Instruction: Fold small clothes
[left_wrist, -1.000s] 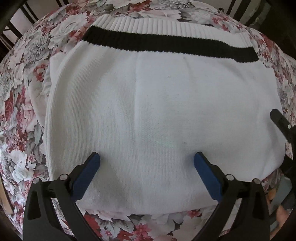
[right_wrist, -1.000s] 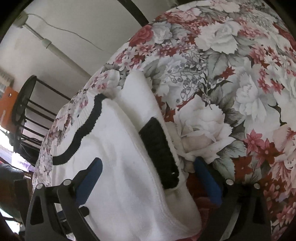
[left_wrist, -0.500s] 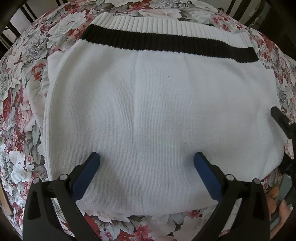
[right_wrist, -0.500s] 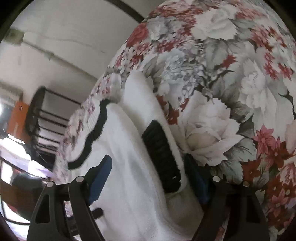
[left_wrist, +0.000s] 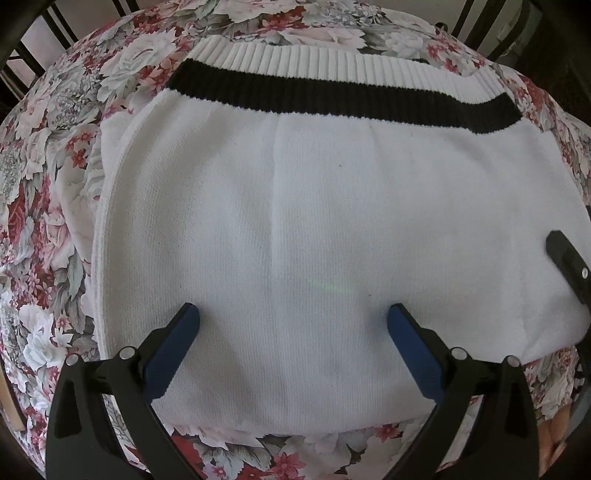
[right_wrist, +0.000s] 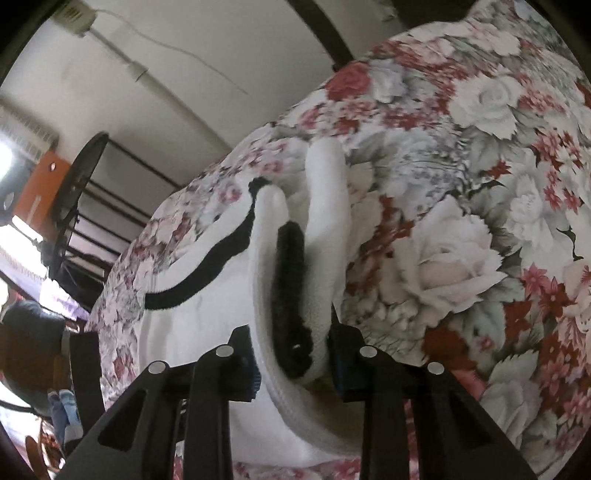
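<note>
A white knit sweater with a black stripe along its ribbed hem lies flat on the floral tablecloth. My left gripper hovers over its near part, pointing steeply down, open, with nothing between its blue pads. In the right wrist view the sweater has its side edge bunched and lifted, with the black sleeve cuff folded inside. My right gripper has its jaws closing on that fold, and the pads press the fabric. One of its black fingers shows at the sweater's right edge.
The floral cloth covers the whole round table beyond the sweater. Dark chair frames stand at the table's far edges. A black fan and a white wall are behind the table. A person's fingers show at the lower right.
The right gripper's jaws went from wide apart to pinched on the sweater's side edge and cuff, and the fold has risen off the cloth. The left gripper has stayed still.
</note>
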